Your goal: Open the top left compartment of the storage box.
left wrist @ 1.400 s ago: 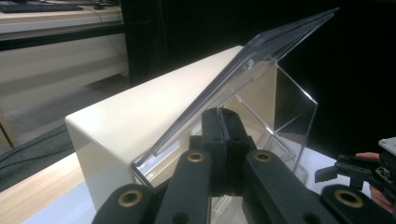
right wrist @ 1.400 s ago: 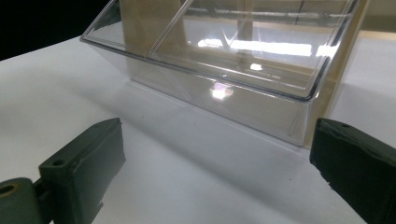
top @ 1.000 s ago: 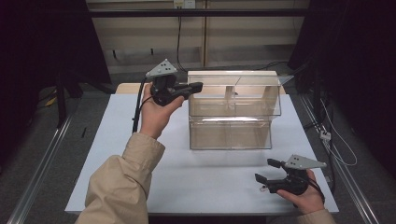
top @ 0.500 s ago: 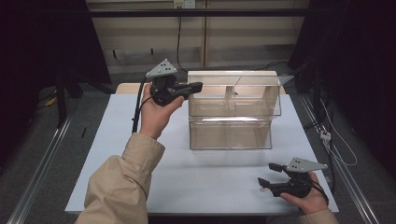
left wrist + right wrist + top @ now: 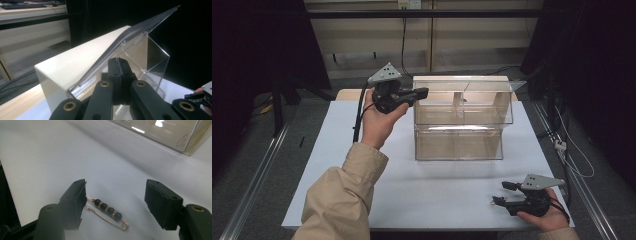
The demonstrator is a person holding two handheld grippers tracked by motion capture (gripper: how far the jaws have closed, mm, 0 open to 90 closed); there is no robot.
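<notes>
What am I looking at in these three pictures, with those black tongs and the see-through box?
A person holds two hand-held grippers, no robot. One camera looks down from above; one rides on each gripper. On the white table stands a clear box with a hinged lid. The left gripper, fingers shut, is at the lid's edge and seems to hold it up. The right gripper, fingers open, hovers near the table's front edge over a beaded safety pin lying flat, not yet held.

White table (image 5: pixel 362 165), clear acrylic box (image 5: pixel 459 132) mid-back, beaded safety pin (image 5: pixel 107 213) near front-right edge.
</notes>
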